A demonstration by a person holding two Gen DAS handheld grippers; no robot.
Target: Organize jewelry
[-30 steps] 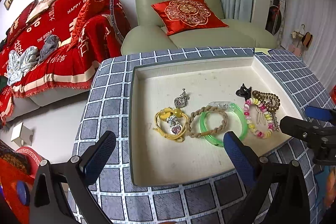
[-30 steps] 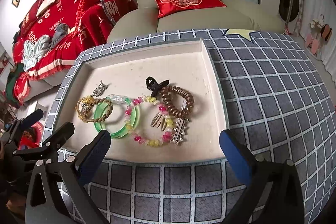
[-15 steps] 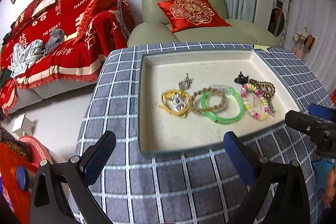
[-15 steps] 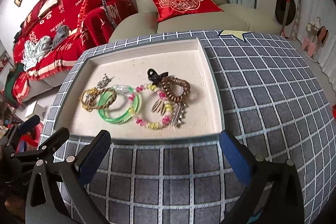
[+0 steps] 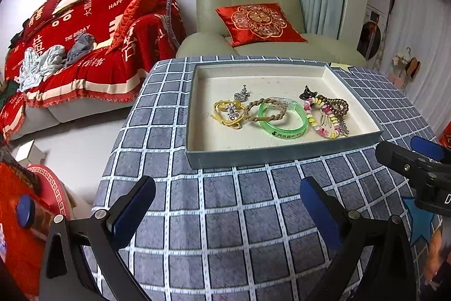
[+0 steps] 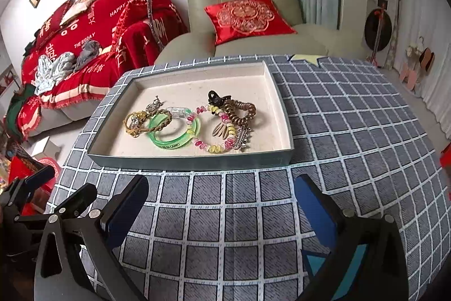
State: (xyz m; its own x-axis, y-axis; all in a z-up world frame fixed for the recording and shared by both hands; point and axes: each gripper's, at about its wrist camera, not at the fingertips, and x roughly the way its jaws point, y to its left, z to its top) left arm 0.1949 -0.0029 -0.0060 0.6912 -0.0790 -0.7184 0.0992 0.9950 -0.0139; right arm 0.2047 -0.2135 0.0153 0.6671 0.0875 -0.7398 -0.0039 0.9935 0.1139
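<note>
A shallow grey-rimmed tray (image 5: 282, 153) (image 6: 191, 160) sits on the checked tablecloth and holds the jewelry. Inside lie a yellow cord bracelet with a charm (image 5: 228, 112), a braided brown band (image 5: 265, 110), a green bangle (image 5: 283, 120) (image 6: 174, 131), a pastel bead bracelet (image 5: 321, 117) (image 6: 214, 129), a brown coil hair tie (image 5: 336, 105) (image 6: 242, 110), a black claw clip (image 6: 215, 98) and a silver pendant (image 5: 241, 95). My left gripper (image 5: 225, 213) hangs open above the cloth, in front of the tray's near rim. My right gripper (image 6: 221, 210) is also open and empty, near the same rim.
The table carries a grey-blue checked cloth (image 6: 352, 117) with a rounded left edge that drops to the floor. Behind stand a green armchair with a red cushion (image 5: 259, 21) and a sofa under a red throw (image 5: 84, 41). A small white box (image 5: 29, 153) lies on the floor.
Both grippers have pulled back toward me from over the tray, so the tray now lies farther ahead and more tablecloth shows in front. The jewelry has not moved.
</note>
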